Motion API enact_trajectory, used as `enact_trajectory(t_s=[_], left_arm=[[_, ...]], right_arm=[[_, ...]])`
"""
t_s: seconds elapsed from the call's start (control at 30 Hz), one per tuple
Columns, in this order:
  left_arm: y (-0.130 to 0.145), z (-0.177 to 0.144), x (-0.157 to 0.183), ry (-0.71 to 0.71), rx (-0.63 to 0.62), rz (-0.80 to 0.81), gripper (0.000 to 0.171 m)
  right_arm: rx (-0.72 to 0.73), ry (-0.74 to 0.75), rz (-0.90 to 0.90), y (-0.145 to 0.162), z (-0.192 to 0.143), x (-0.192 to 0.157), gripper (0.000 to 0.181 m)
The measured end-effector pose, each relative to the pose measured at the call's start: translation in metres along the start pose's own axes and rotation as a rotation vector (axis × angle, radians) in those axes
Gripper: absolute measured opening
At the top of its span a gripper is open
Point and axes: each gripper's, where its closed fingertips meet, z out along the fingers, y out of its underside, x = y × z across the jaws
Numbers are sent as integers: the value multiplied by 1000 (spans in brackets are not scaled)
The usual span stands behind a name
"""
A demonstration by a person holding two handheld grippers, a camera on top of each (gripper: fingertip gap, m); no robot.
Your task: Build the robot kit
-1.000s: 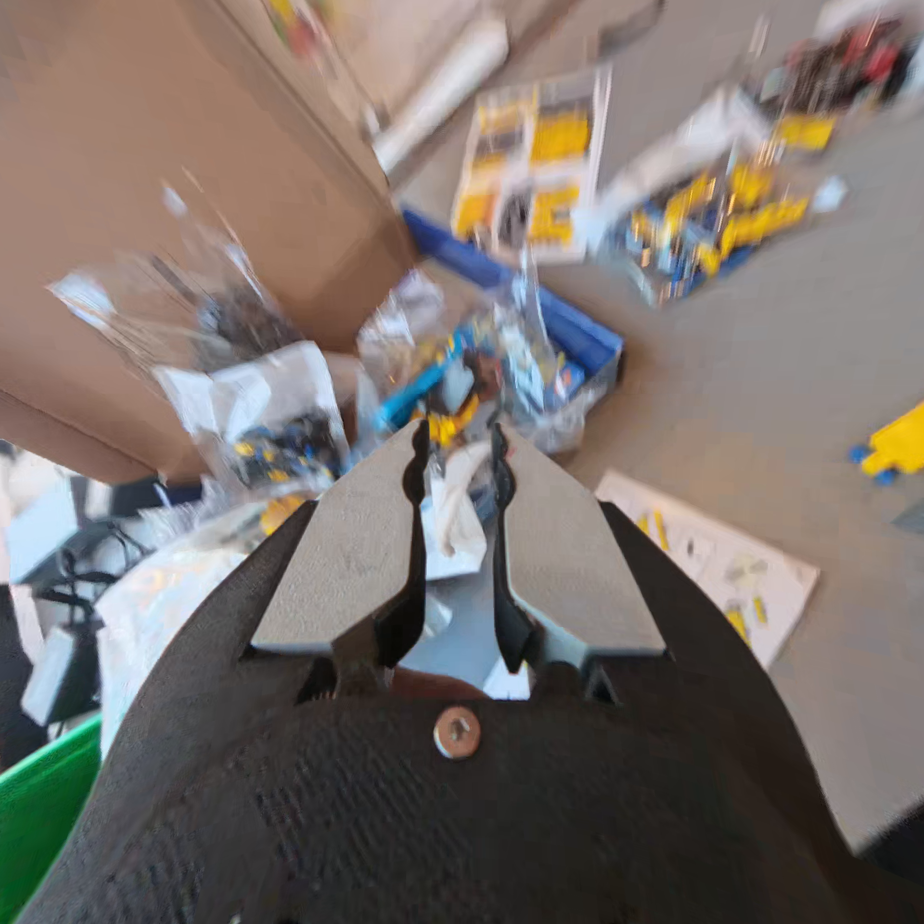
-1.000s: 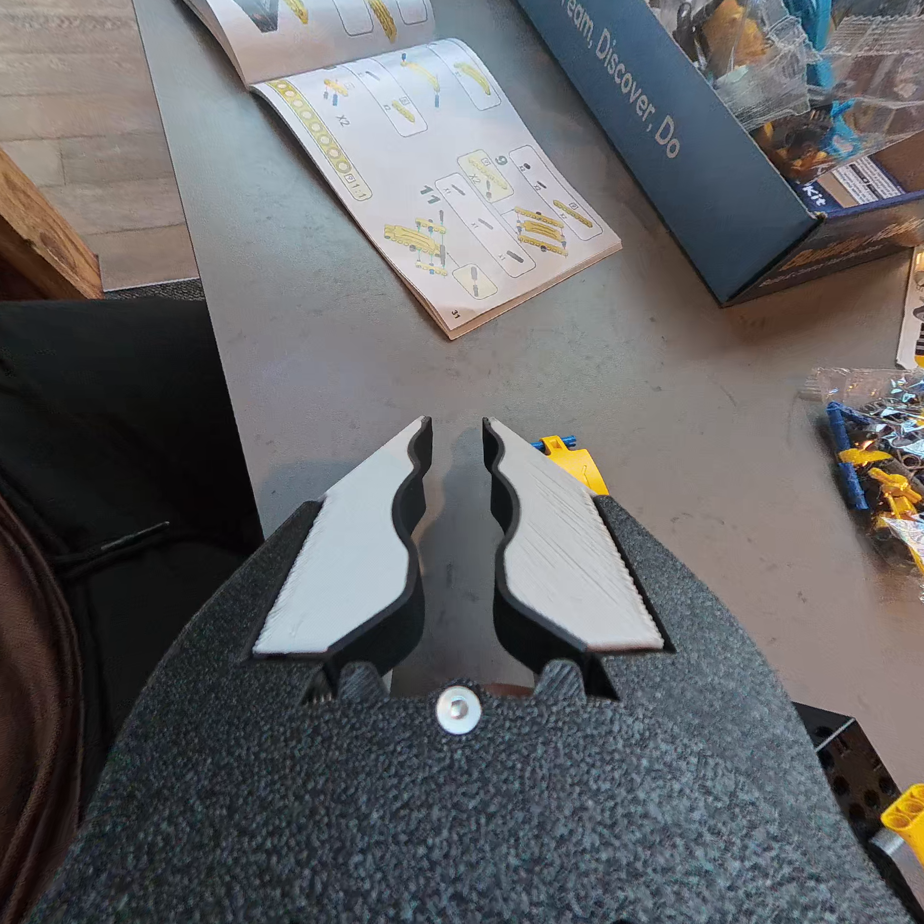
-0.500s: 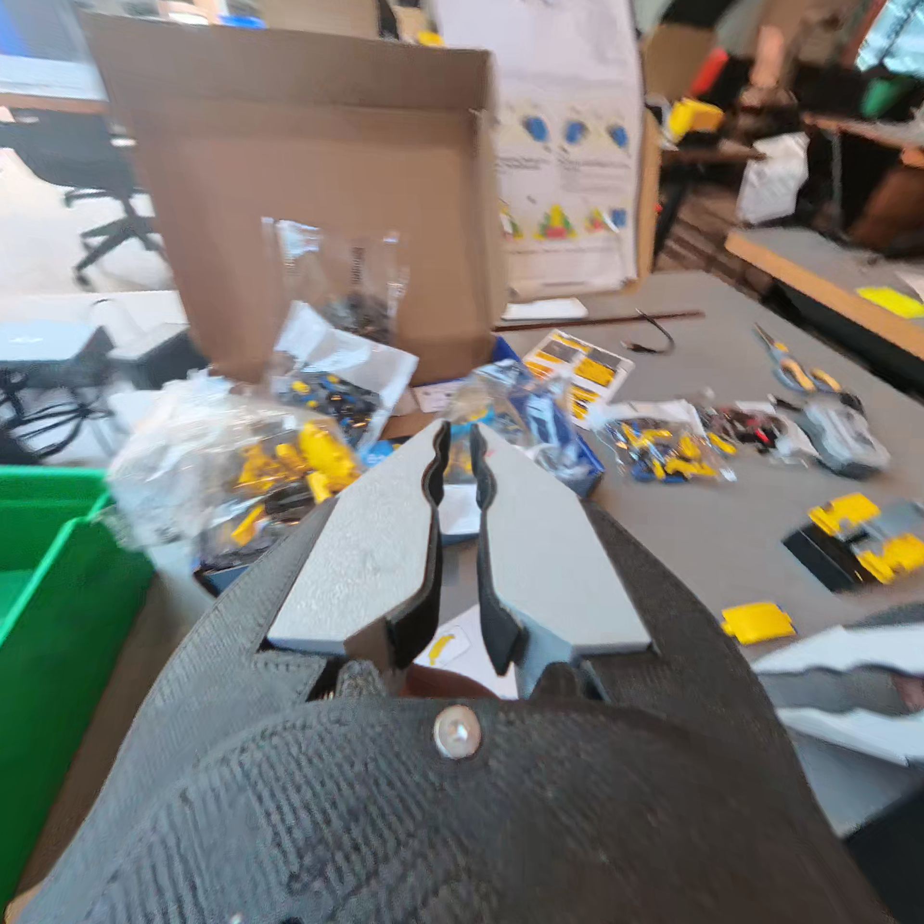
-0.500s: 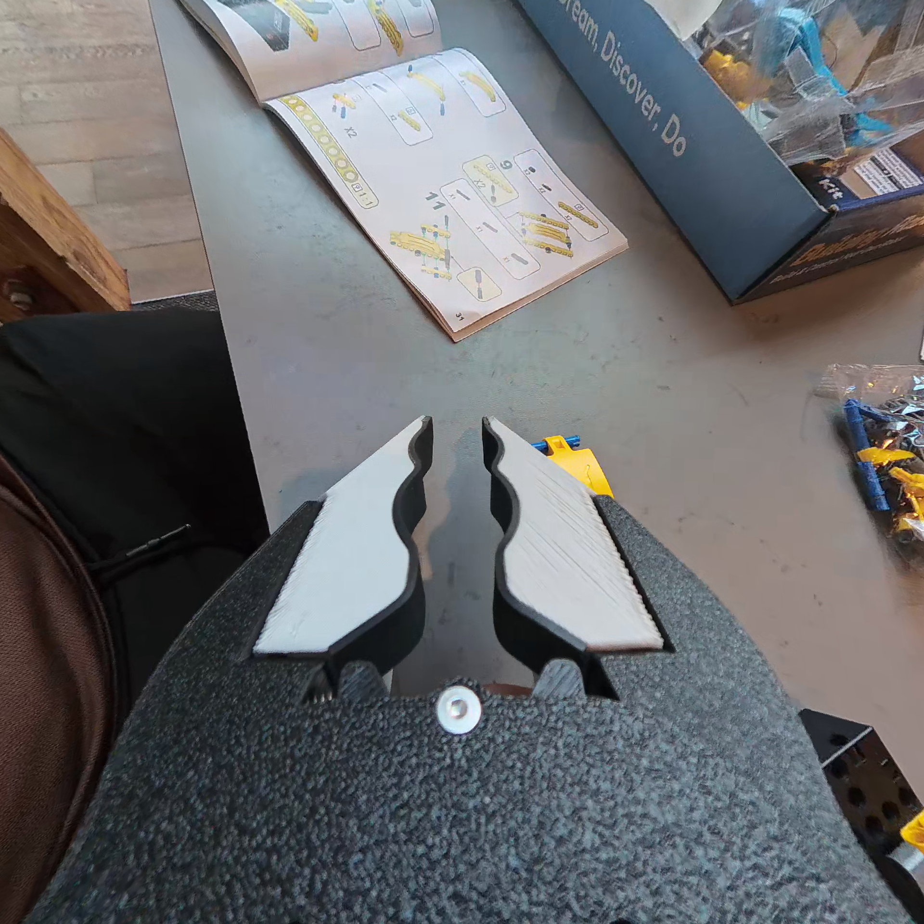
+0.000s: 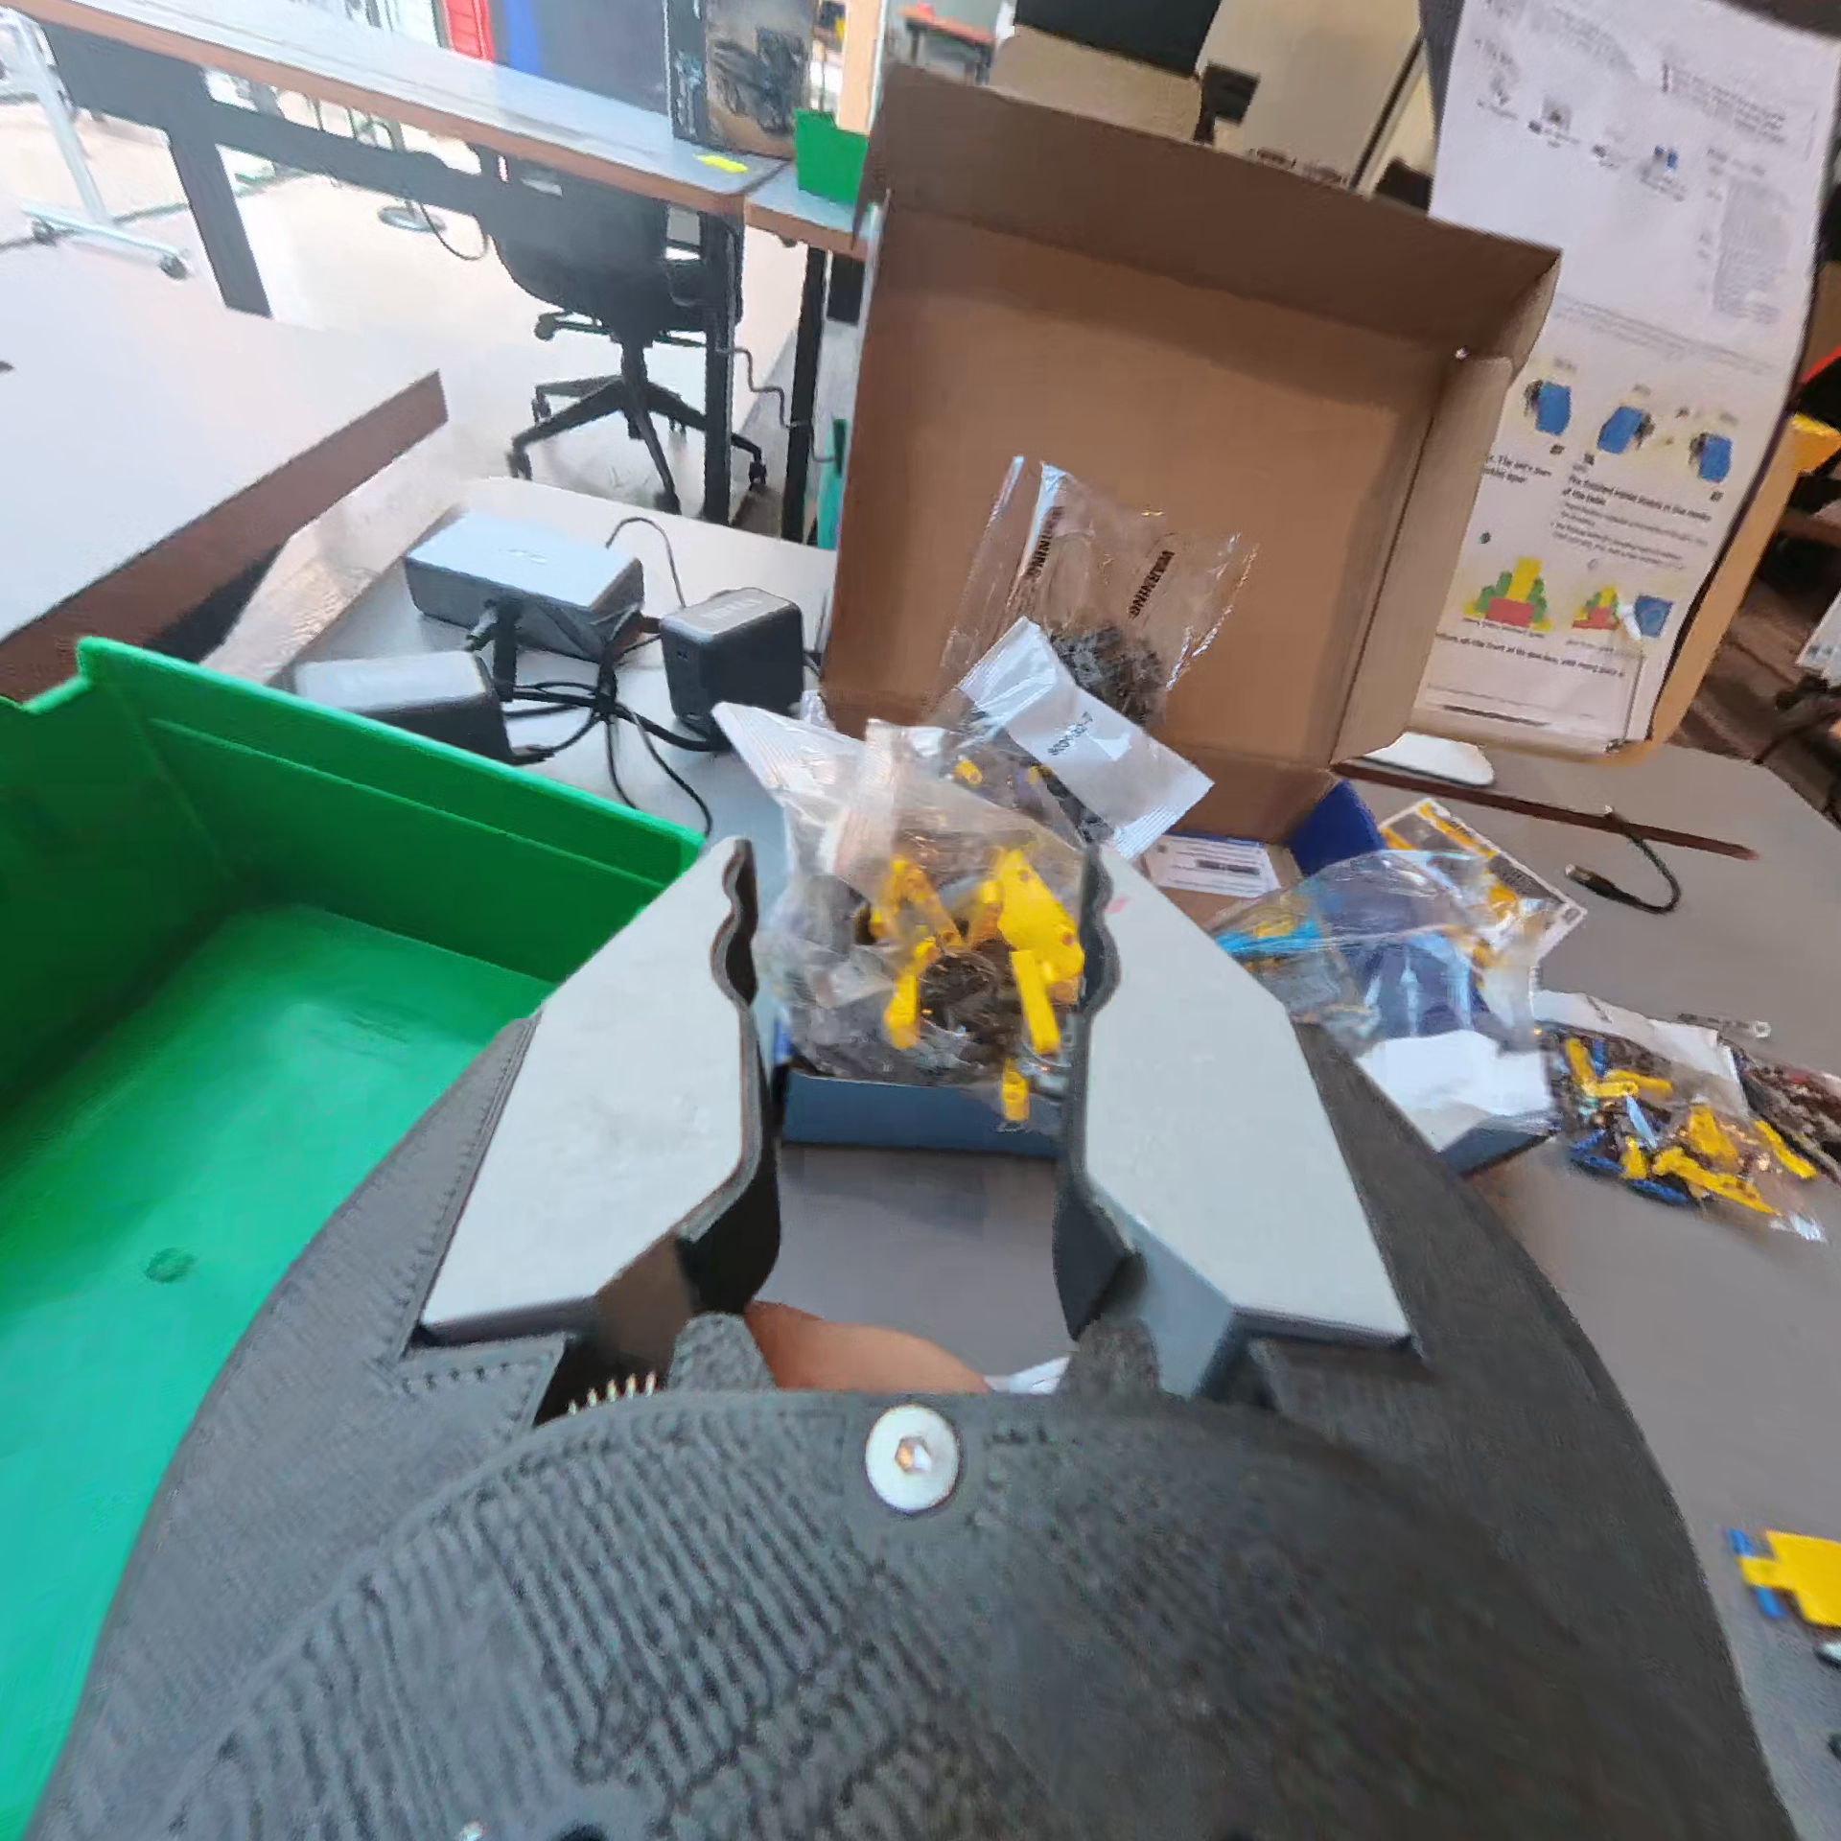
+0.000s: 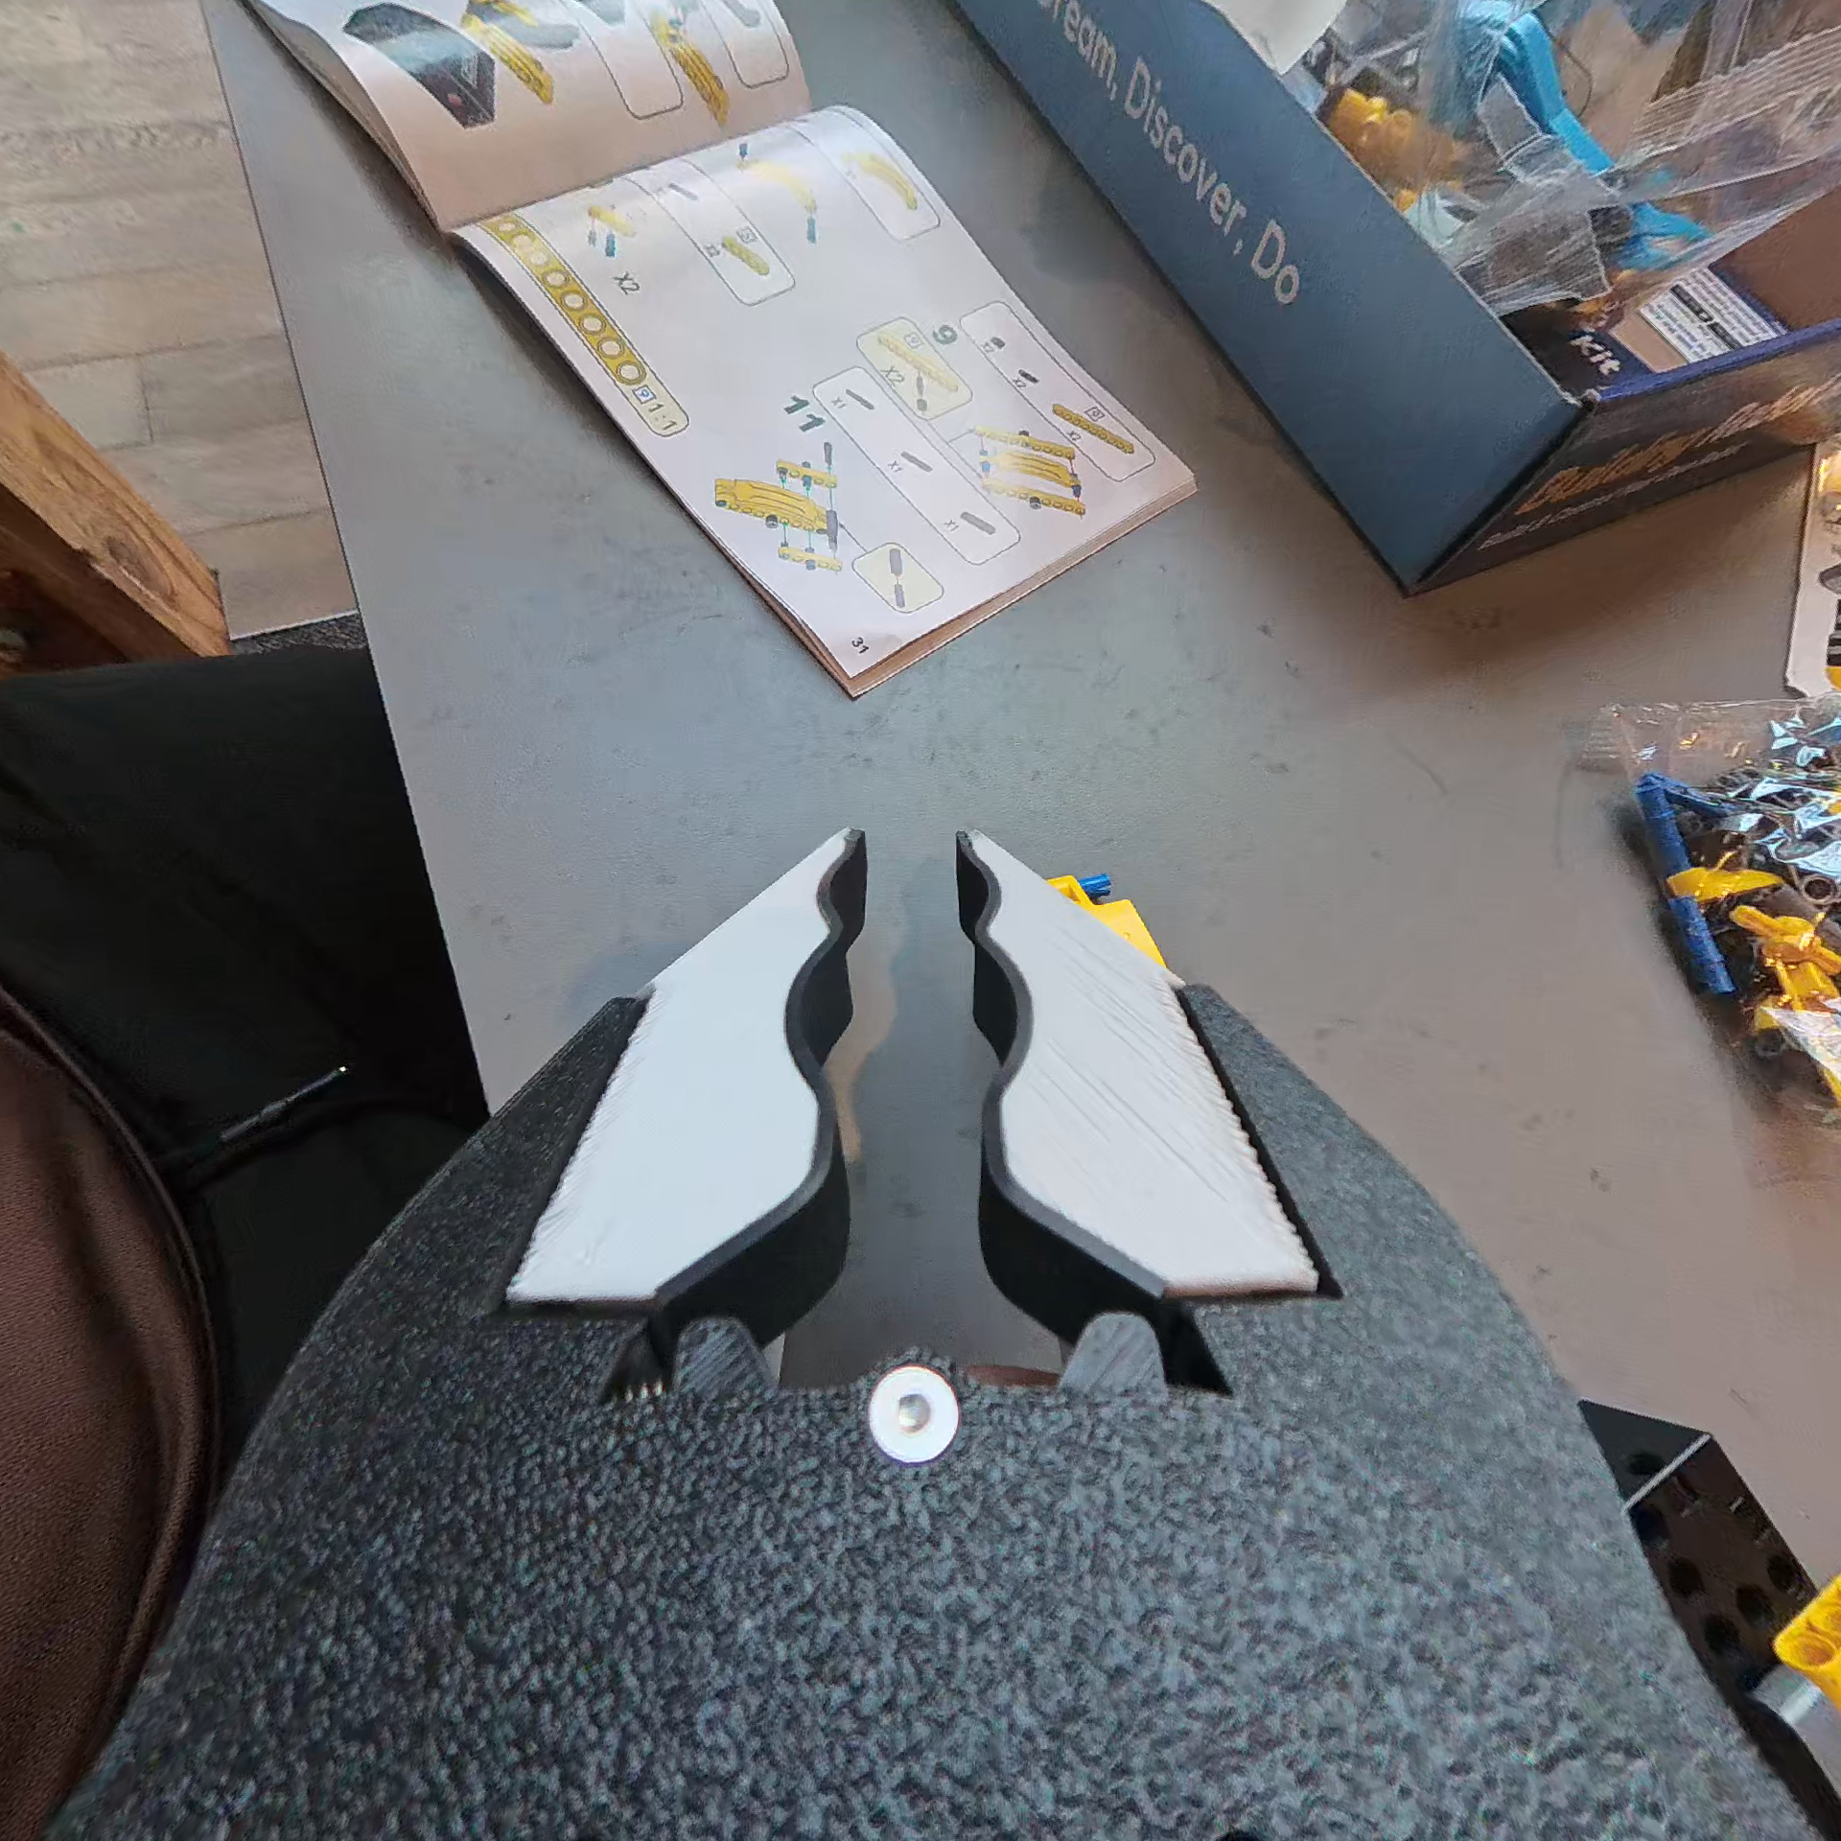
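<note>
1. The left gripper (image 5: 917, 897) has its jaws spread wide and holds nothing. Seen between the tips is a clear bag (image 5: 926, 956) of yellow and dark parts; whether the tips touch it I cannot tell, as the bag seems to lie a little beyond them.
2. That bag sits heaped on a blue box (image 5: 897, 1111), with more bags piled behind it against an open cardboard box (image 5: 1146, 418). The heap stands high, probably because the blue box is overfilled.
3. A green bin (image 5: 199, 996) lies just left of the left gripper, its top open and its near rim low, so there is free room on that side.
4. To the right, another parts bag (image 5: 1674, 1116) lies flat on the grey table (image 5: 1594, 1345), apart from the heap.
5. The right gripper (image 6: 912, 847) has its jaws a little apart with nothing between them; it hangs over bare table near the table's front edge.
6. A small yellow piece (image 6: 1106, 897) lies just beside its right finger, partly hidden under it; contact cannot be judged.
7. An open booklet (image 6: 797, 379) lies ahead, well clear of the tips, and the blue box stands to the right, leaving an open strip of table between them.
8. A bag of blue and yellow parts (image 6: 1733, 897) rests at the far right.
</note>
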Motion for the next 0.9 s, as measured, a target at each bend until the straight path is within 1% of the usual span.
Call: enact_trajectory(t_s=[0.03,0.1,0.17,0.2,0.3,0.33,0.4,0.43,0.5,0.57,0.63,0.73,0.77,0.83,0.9], left_arm=[[-3,2,-9,-11,-29,26,65],[2,6,-22,4,-132,48,58],[17,8,-19,101,-240,49,53],[25,9,-19,129,-279,54,54],[40,22,-13,194,-333,74,54],[46,27,-6,229,-370,88,51],[52,36,4,243,-423,134,25],[53,40,9,238,-438,177,17],[50,49,16,197,-454,262,12],[42,52,33,211,-447,319,6],[37,52,52,244,-442,346,7],[34,49,73,299,-453,367,34],[34,48,77,306,-456,385,35],[34,48,74,275,-457,423,35],[34,48,66,224,-470,435,41]], right_arm=[[-3,1,0,0,0,0,17],[-9,-1,1,1,1,0,16],[-8,-1,2,1,1,0,16],[-8,-1,2,1,1,0,16],[-10,-2,-1,1,2,0,16],[-11,-4,-3,1,2,-1,16],[-13,-7,-4,1,2,-1,16],[-12,-8,-4,1,2,-1,15],[-7,-8,-5,0,2,-1,15],[-2,-9,-8,0,1,-2,16],[2,-10,-12,-1,1,-2,16],[7,-16,-22,-1,0,-4,16],[9,-18,-25,-1,0,-4,16],[12,-22,-32,-2,-1,-6,16],[13,-27,-36,-2,-1,-7,16]])
